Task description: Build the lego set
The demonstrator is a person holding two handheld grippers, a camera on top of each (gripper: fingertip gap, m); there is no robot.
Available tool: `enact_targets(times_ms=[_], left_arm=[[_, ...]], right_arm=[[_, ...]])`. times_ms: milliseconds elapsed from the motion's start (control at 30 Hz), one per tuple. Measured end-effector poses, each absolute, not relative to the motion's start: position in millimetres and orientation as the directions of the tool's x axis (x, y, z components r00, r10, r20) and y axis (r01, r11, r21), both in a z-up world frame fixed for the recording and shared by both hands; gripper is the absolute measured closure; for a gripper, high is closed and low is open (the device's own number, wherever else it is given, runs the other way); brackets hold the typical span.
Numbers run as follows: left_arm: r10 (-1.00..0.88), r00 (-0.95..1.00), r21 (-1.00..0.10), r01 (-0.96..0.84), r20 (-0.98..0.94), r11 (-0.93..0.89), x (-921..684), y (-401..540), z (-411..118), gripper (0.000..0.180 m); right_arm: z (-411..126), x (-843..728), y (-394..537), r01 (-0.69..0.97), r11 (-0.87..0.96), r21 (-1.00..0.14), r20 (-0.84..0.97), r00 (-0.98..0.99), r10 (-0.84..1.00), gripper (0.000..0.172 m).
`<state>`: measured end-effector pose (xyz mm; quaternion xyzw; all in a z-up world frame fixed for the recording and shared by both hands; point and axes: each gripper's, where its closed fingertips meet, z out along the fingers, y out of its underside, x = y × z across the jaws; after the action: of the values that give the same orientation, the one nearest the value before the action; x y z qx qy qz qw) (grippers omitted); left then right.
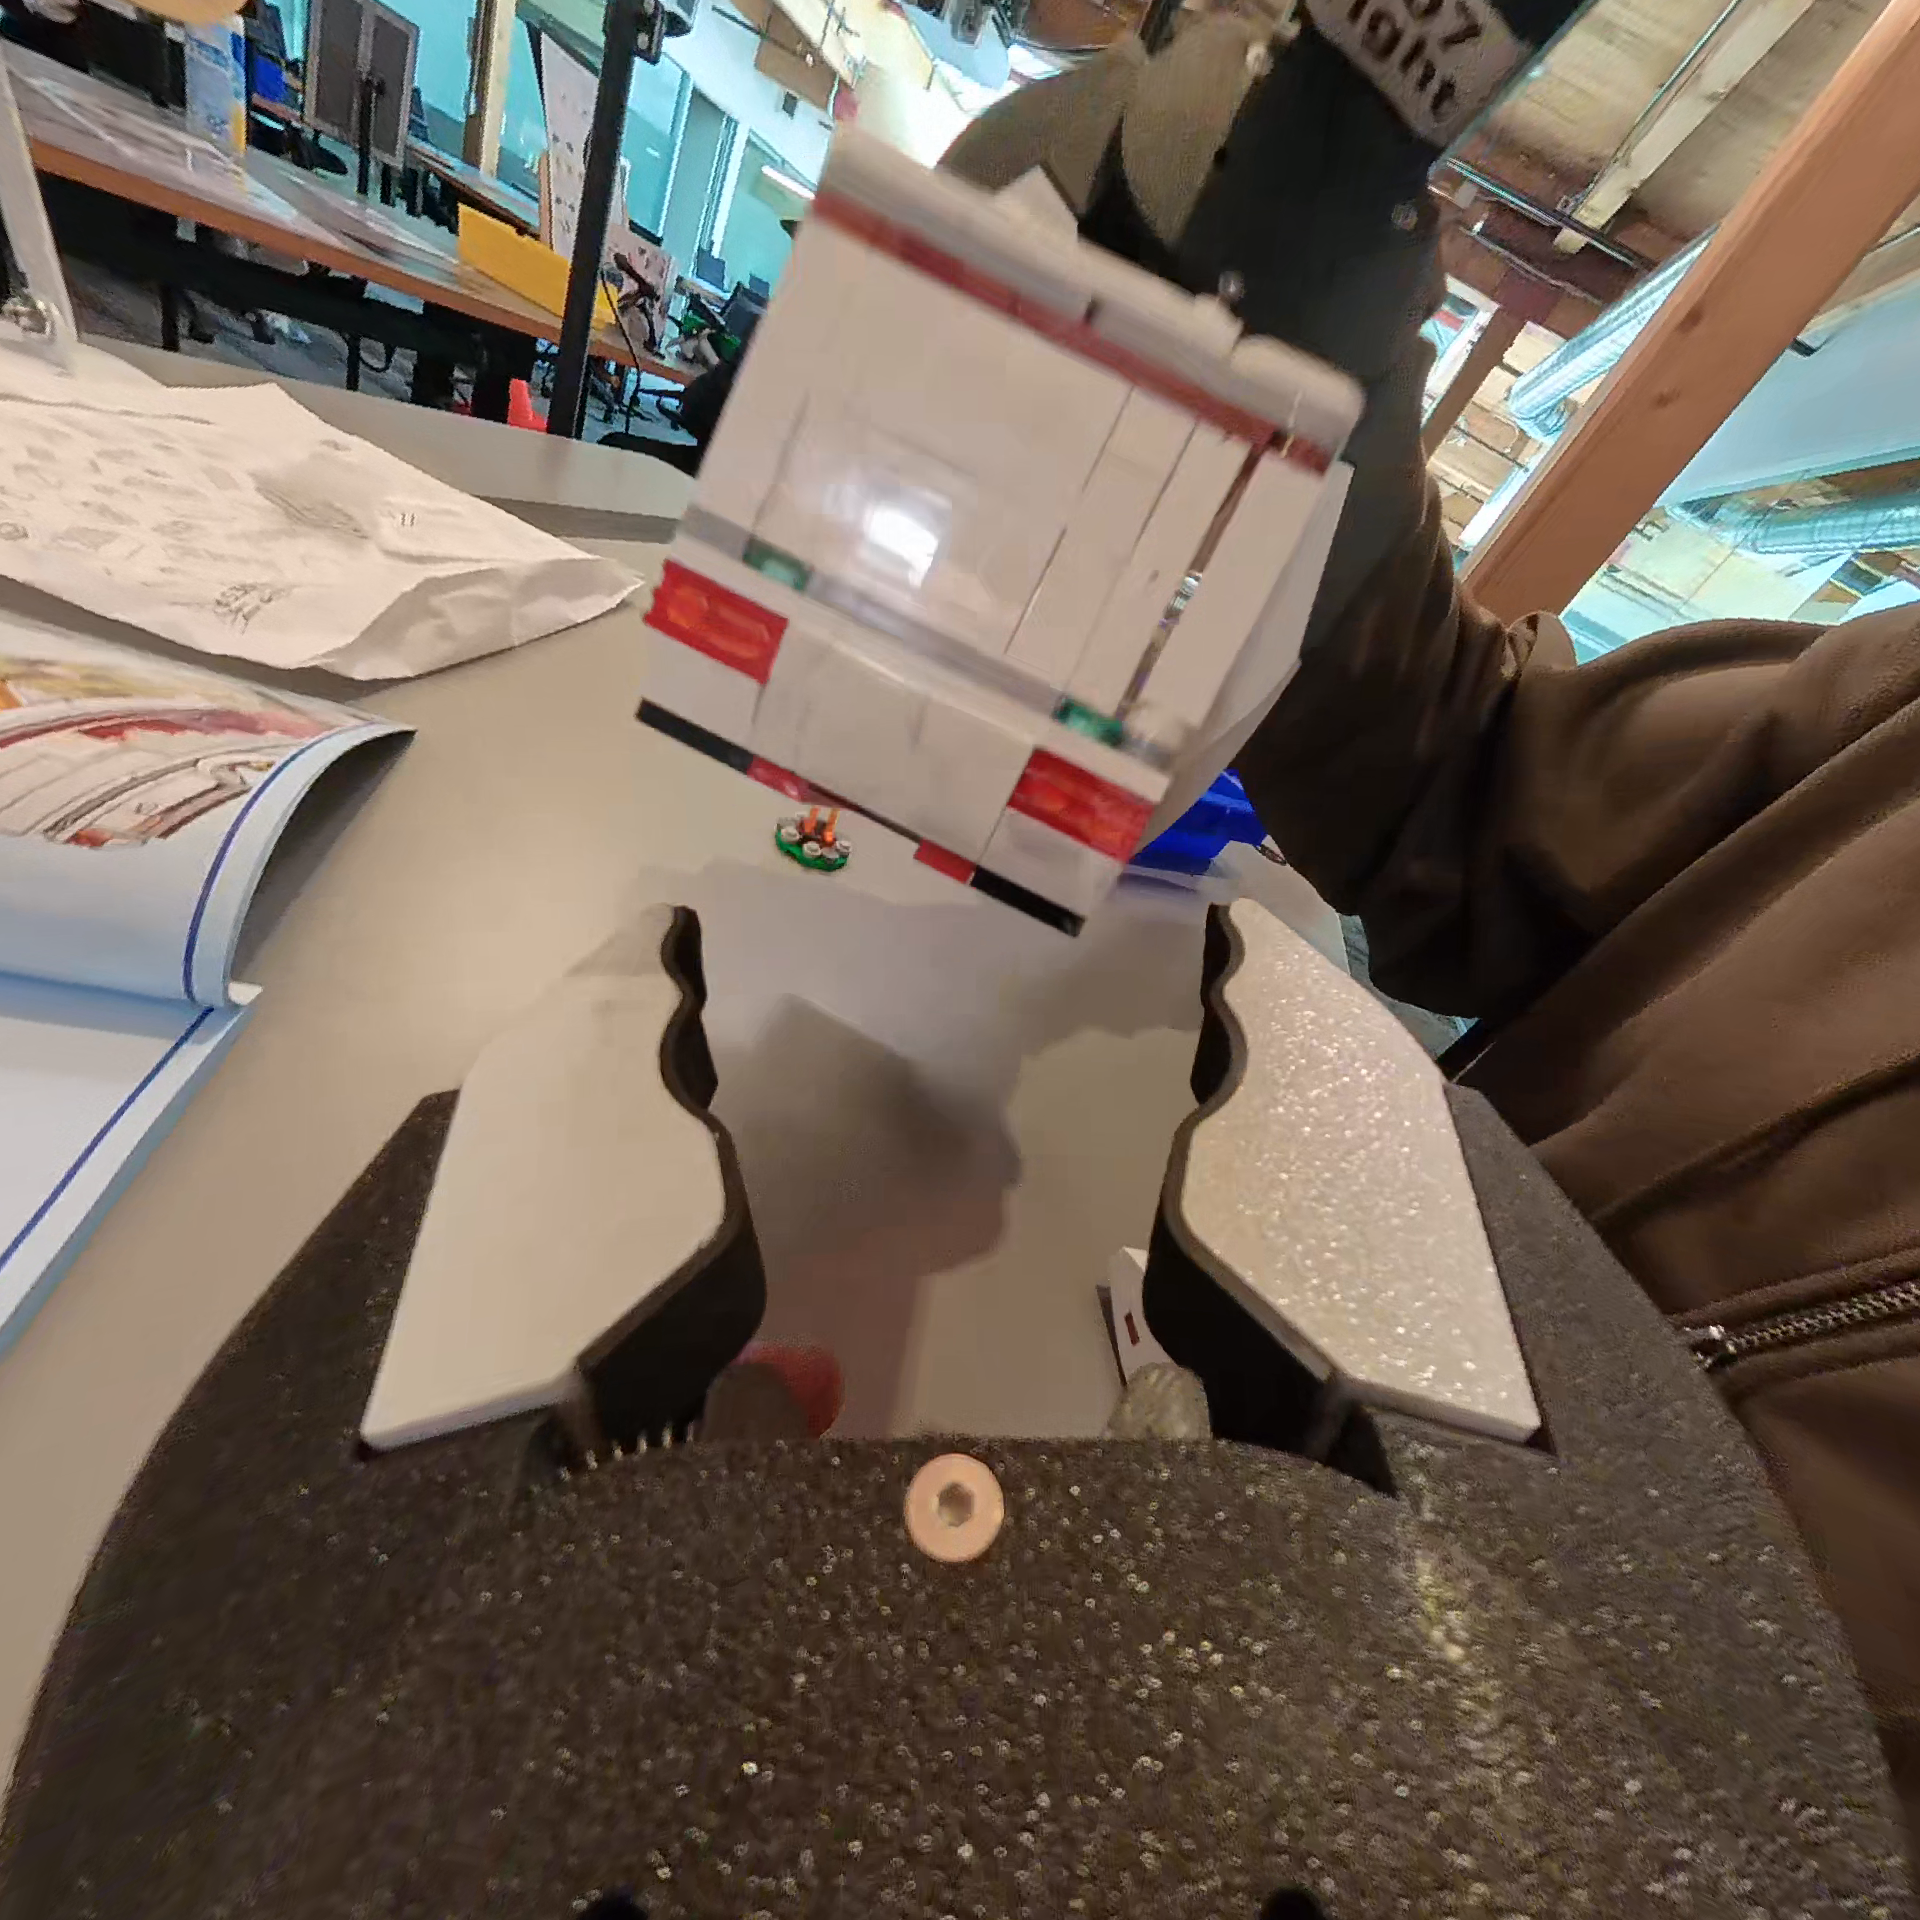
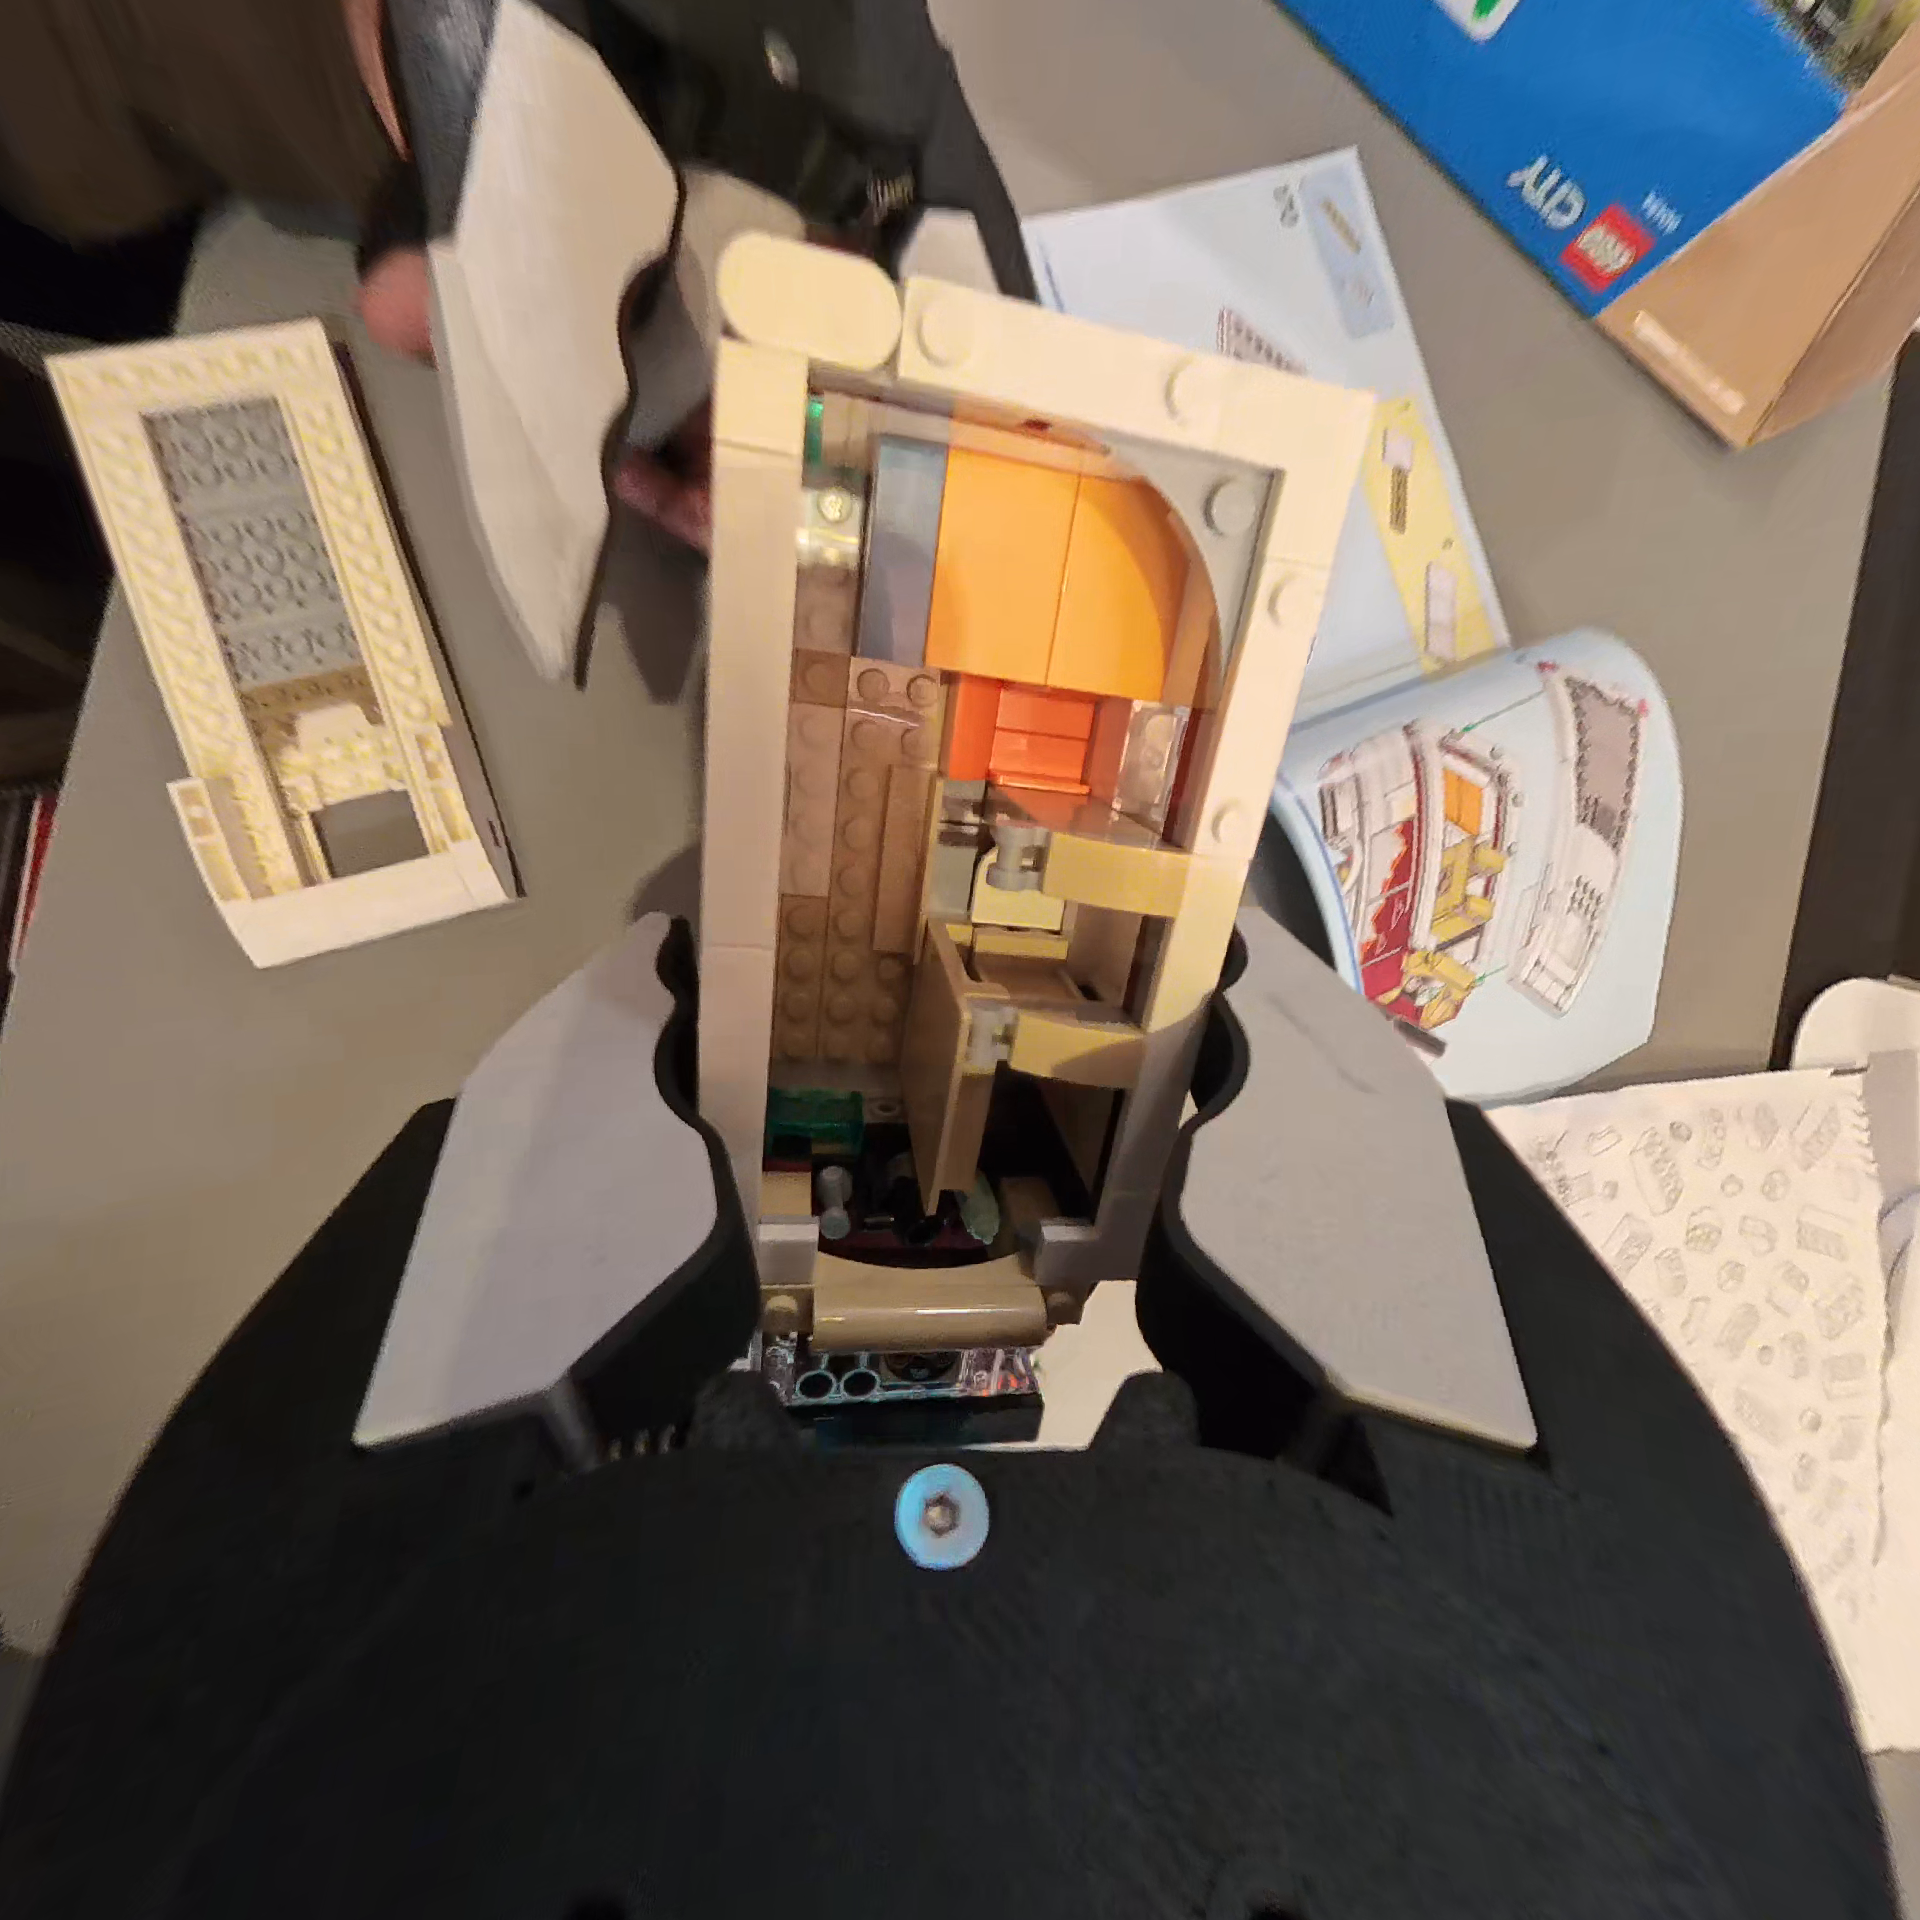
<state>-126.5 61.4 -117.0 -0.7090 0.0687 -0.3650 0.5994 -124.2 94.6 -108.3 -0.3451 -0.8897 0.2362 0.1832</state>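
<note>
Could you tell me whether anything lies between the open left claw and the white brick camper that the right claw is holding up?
Nothing visible does. The left claw stands open and bare over grey table, and the white brick camper hangs just ahead of it, clamped in the right claw. A small green brick piece lies on the table farther back, beneath the camper.

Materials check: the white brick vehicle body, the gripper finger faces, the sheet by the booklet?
Vehicle body: glossy moulded plastic, going by studs and brick seams. Right gripper clamps its side walls. Finger faces: white, sparkly grain, probably foam or textured plastic. Sheet: thin printed paper, creased, matte.
</note>
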Motion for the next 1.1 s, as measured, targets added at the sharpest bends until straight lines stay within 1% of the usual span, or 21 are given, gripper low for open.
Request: enact_targets(times_ms=[67,167,233,367,400,500,567,700,800,867,900,933,1000,1033,1100], left_arm=[[-0.551,0.729,-0.914,0.331,0.406,-0.235,-122.1,65.9,-112.5,0.088],[-0.573,0.752,-0.940,0.324,0.326,-0.110,-114.6,72.1,-98.5,0.086],[-0.582,0.764,-0.953,0.297,0.278,-0.066,-106.1,75.3,-94.7,0.086],[-0.585,0.790,-0.968,0.251,0.186,0.032,-93.0,81.3,-84.9,0.083],[-0.583,0.793,-0.964,0.259,0.177,0.059,-92.2,81.2,-79.9,0.080],[-0.571,0.808,-0.961,0.251,0.143,0.113,-91.5,79.3,-72.7,0.042],[-0.571,0.809,-0.954,0.265,0.141,0.139,-92.7,76.9,-68.5,0.039],[-0.582,0.800,-0.929,0.314,0.148,0.195,-95.3,71.4,-58.5,0.040],[-0.617,0.764,-0.887,0.402,0.188,0.227,-97.9,64.6,-48.7,0.042],[-0.632,0.746,-0.861,0.447,0.209,0.242,-100.8,60.7,-43.9,0.034],[-0.639,0.738,-0.851,0.465,0.219,0.246,-102.0,59.1,-42.7,0.034],[-0.648,0.726,-0.839,0.486,0.231,0.245,-102.8,57.4,-41.9,0.075],[-0.669,0.690,-0.811,0.541,0.276,0.224,-105.7,55.4,-41.1,0.078],[-0.684,0.664,-0.790,0.576,0.302,0.211,-107.7,54.4,-40.6,0.078],[-0.693,0.646,-0.767,0.607,0.320,0.211,-111.4,52.2,-38.9,0.079]], right_arm=[[-98.8,-127.9,89.8,0.511,0.655,-0.558,0.163,-0.706,0.690,0.079],[-84.6,-132.7,78.7,0.490,0.651,-0.580,0.154,-0.719,0.678,0.079],[-76.6,-134.6,70.1,0.472,0.654,-0.592,0.151,-0.732,0.665,0.079],[-70.1,-134.6,53.5,0.448,0.670,-0.592,0.139,-0.762,0.633,0.079],[-69.7,-133.8,49.1,0.443,0.672,-0.594,0.131,-0.770,0.624,0.080],[-66.9,-132.9,41.1,0.430,0.672,-0.603,0.122,-0.782,0.611,0.080],[-64.6,-133.9,38.1,0.427,0.669,-0.609,0.118,-0.785,0.608,0.080],[-58.8,-137.3,31.6,0.416,0.663,-0.623,0.106,-0.794,0.598,0.080],[-52.9,-141.6,25.1,0.415,0.644,-0.643,0.088,-0.796,0.600,0.080],[-49.9,-145.1,21.4,0.416,0.632,-0.654,0.078,-0.794,0.603,0.080],[-49.2,-146.7,20.2,0.416,0.629,-0.657,0.076,-0.793,0.604,0.081],[-48.6,-148.6,19.2,0.419,0.624,-0.659,0.073,-0.791,0.607,0.081],[-46.6,-153.0,17.9,0.422,0.615,-0.666,0.073,-0.783,0.617,0.082],[-45.4,-155.5,17.6,0.423,0.610,-0.670,0.078,-0.777,0.624,0.085],[-43.6,-158.9,16.3,0.436,0.594,-0.676,0.064,-0.768,0.637,0.085]])
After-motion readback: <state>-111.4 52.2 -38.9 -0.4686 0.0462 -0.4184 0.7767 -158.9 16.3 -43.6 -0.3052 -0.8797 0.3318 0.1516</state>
